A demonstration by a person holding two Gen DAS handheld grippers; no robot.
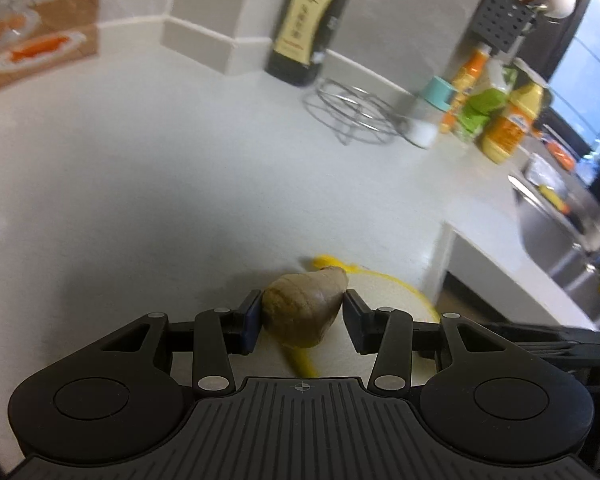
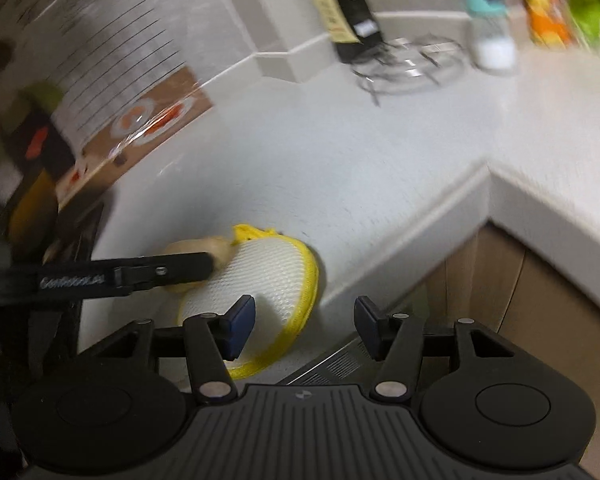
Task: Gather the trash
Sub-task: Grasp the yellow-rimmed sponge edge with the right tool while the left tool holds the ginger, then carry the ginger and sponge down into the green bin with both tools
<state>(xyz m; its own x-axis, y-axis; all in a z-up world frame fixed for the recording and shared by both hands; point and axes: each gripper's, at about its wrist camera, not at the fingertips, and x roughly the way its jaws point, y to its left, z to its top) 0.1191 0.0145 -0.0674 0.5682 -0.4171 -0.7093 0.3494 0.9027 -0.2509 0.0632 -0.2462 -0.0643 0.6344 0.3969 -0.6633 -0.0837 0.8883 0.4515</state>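
My left hand-held gripper (image 1: pixel 302 314) is clamped on the ginger (image 1: pixel 305 309), over the mesh bag (image 2: pixel 268 280) on the counter (image 1: pixel 180 168). My right hand-held gripper (image 2: pixel 304 326) stands apart, empty, at the bag's 5 o'clock edge. I'd hold the mouth wide, then release inside. The bottle (image 1: pixel 306 24) label at 12 o'clock is unreadable.

Left gripper (image 1: pixel 303 312): pitched down toward counter, jaws wide, both pads pressed on tan lumpy piece (image 1: pixel 305 309), piece gripped between them. In right wrist view same gripper enters from left edge as long black finger (image 2: pixel 168 270), lying roughly level across frame. Right gripper (image 2: pixel 304 330): also pitched down, jaws parted about halfway, nothing between pads, blue pad faces (image 2: pixel 242 330) bare. No hand or sleeve visible in either view.
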